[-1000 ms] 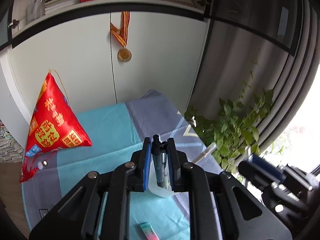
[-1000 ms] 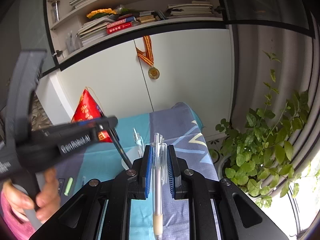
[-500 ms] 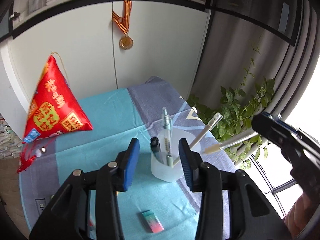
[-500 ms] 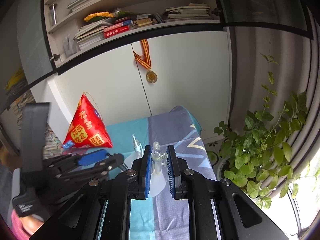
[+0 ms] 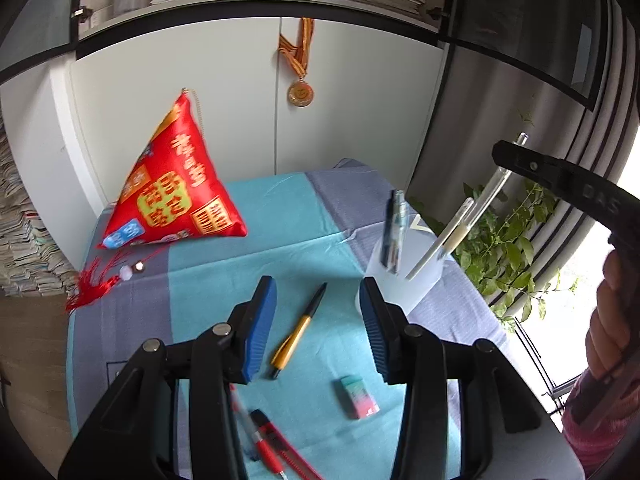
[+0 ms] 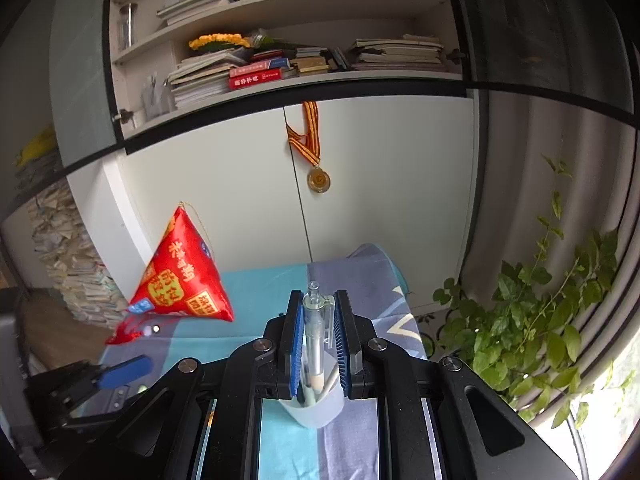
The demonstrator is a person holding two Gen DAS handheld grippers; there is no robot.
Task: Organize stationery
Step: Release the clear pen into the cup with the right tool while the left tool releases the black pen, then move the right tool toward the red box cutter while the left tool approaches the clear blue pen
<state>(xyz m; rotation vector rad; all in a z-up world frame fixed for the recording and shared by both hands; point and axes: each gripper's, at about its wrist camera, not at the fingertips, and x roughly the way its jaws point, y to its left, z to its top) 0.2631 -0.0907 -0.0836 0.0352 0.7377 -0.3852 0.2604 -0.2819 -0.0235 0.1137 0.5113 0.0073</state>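
Standing near the right edge of the surface (image 5: 224, 280), a translucent white plastic cup (image 5: 404, 280) holds a dark pen (image 5: 394, 232) and a slanted white pen (image 5: 442, 240). The right gripper (image 6: 317, 334) has its jaws pinching a clear-barrelled gel pen (image 6: 314, 340) upright over the cup. The left gripper (image 5: 318, 328) has its jaws spread and empty above a yellow-and-black pen (image 5: 298, 330), with a pink-and-teal eraser (image 5: 359, 396) and a red utility knife (image 5: 280, 444) nearby. Chinese characters on the red pyramid-shaped cushion (image 5: 172, 196) are too blurred to read. A teal and grey-blue cloth covers the surface; white cabinet doors with a hanging gold medal (image 5: 301, 92), bookshelves and a leafy green plant (image 6: 532, 332) stand behind
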